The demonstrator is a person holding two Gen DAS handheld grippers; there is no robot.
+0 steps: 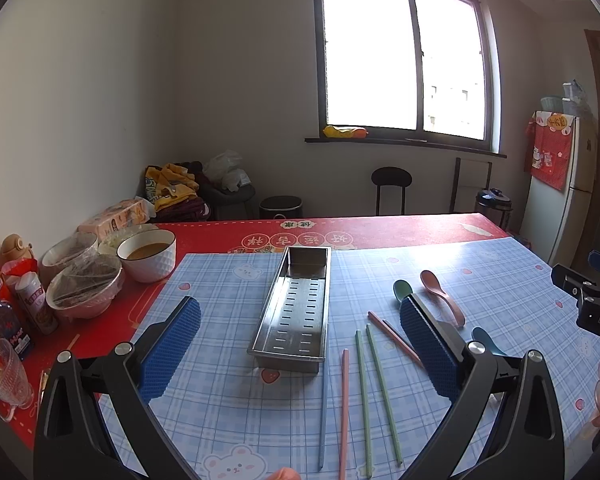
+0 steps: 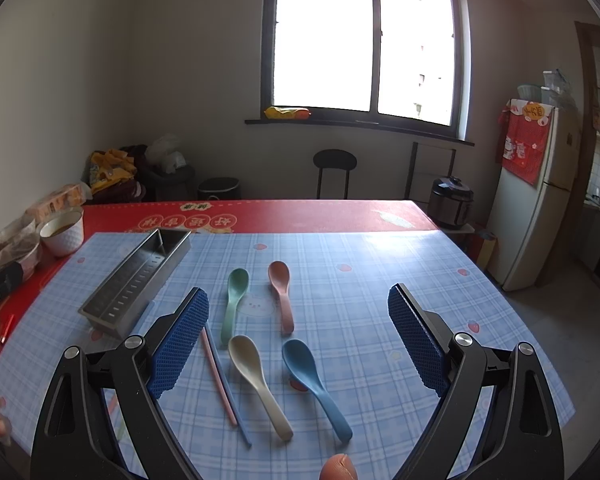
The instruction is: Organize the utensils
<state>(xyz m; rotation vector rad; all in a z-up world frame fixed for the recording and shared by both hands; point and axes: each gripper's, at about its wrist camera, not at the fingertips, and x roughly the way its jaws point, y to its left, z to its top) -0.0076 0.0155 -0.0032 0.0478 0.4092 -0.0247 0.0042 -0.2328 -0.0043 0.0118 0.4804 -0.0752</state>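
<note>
4 plastic spoons lie loose on the blue plaid mat (image 2: 340, 304) that covers most of the red tablecloth (image 2: 300, 214): a green spoon (image 2: 233, 300) and a pink spoon (image 2: 282, 292) farther out, a beige spoon (image 2: 258, 380) and a blue spoon (image 2: 314, 384) nearer the camera. None of them touch each other. To their left, a long perforated stainless-steel utensil tray (image 1: 292, 312) sits on the mat with nothing visible inside it. Between the tray and the spoons lie several chopsticks: 2 pale green chopsticks (image 1: 374, 392) side by side, a pink chopstick (image 1: 344, 408), a blue-grey chopstick (image 1: 324, 412) just in front of the tray's near end, and 2 more pink chopsticks (image 1: 392, 334) partly hidden by a finger pad.

The left gripper (image 1: 300, 352) hovers above the mat with its blue-padded fingers spread wide and nothing between them, the tray framed in the gap. The right gripper (image 2: 298, 344) is likewise released and holds nothing, its fingers straddling the 4 spoons from above.

At the table's left edge stand a white bowl of brown liquid (image 1: 148, 254), 2 plastic-wrapped bowls (image 1: 84, 284) and a clear glass mug (image 1: 2, 376).
</note>
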